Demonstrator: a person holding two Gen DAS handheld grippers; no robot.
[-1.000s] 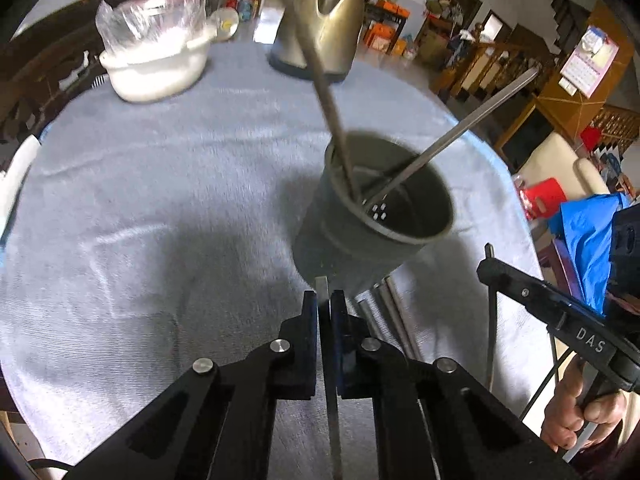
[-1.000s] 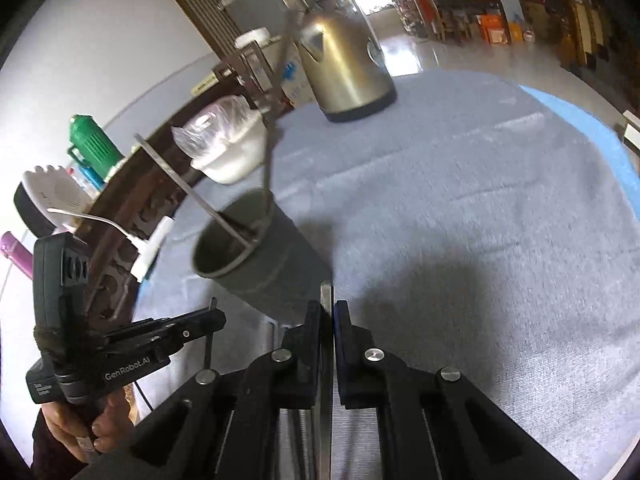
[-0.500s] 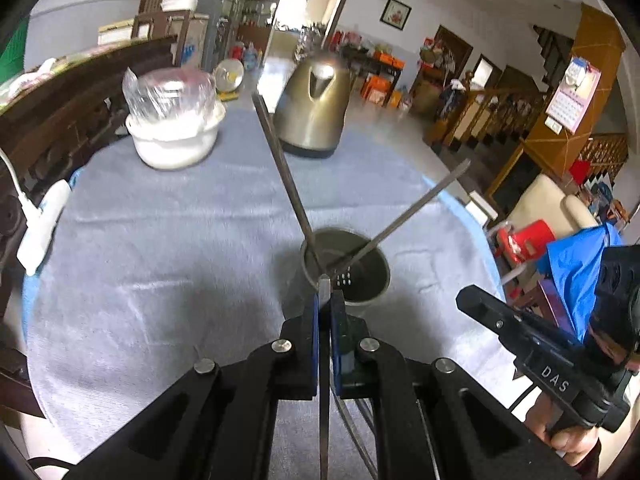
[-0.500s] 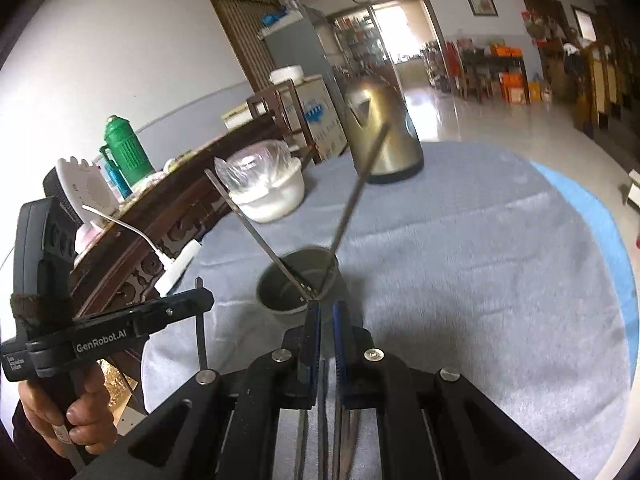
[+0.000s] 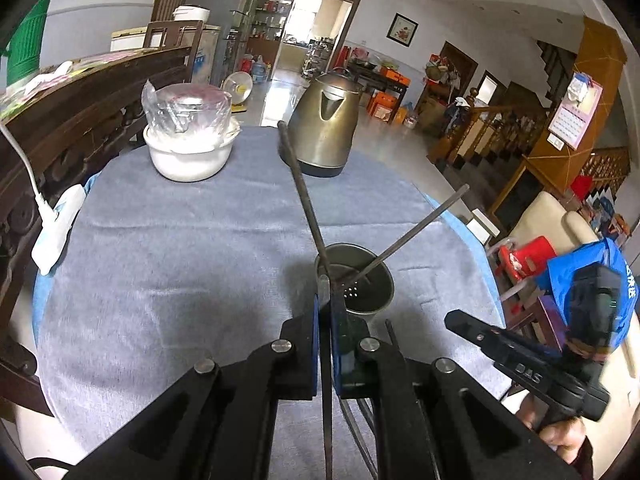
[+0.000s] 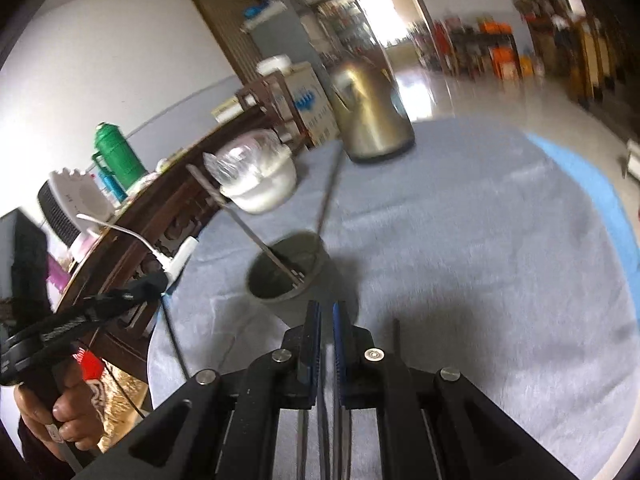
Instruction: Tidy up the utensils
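a: where's the holder cup [image 5: 354,282] on the desk [image 5: 180,264]?

b: near the front edge, with two utensil handles [image 5: 304,200] leaning out of it.

a: and behind the cup?

b: the kettle [image 5: 324,134] stands behind it at the far edge; the covered bowl [image 5: 188,140] is behind the cup and to its left.

a: anything in front of the cup?

b: the left tool [image 5: 325,320] just before it, the right tool [image 5: 516,360] to the cup's right.

A brass-coloured kettle [image 5: 323,136] stands at twelve o'clock, a plastic-covered white bowl [image 5: 188,148] at eleven, both on the grey tablecloth [image 5: 168,248].
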